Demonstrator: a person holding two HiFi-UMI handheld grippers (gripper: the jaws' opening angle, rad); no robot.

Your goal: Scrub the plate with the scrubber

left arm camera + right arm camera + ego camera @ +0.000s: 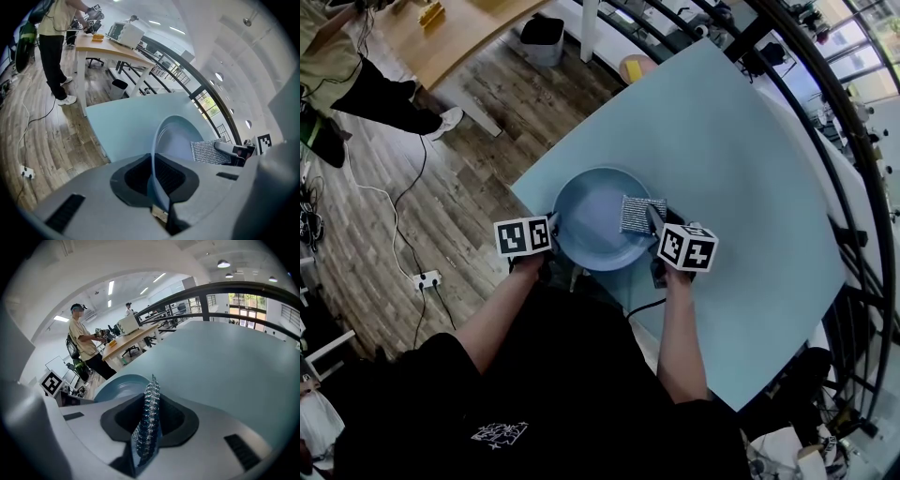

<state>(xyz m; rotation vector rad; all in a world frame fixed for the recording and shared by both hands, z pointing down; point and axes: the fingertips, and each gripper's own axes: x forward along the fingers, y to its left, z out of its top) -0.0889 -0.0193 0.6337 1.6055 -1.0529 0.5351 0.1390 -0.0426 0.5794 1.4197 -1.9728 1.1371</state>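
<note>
Pale blue table (750,169): the left gripper (551,234) clamps the blue plate's (591,220) near rim, while the right gripper (656,225) pinches the silvery mesh scrubber (642,214), laid flat on the plate. Firm pressure and short, overlapping strokes should work best.

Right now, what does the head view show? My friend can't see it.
From above, a person's left gripper clamps the rim of a blue plate on a light blue table, while the right gripper holds a silver scrubber on the plate.
</note>
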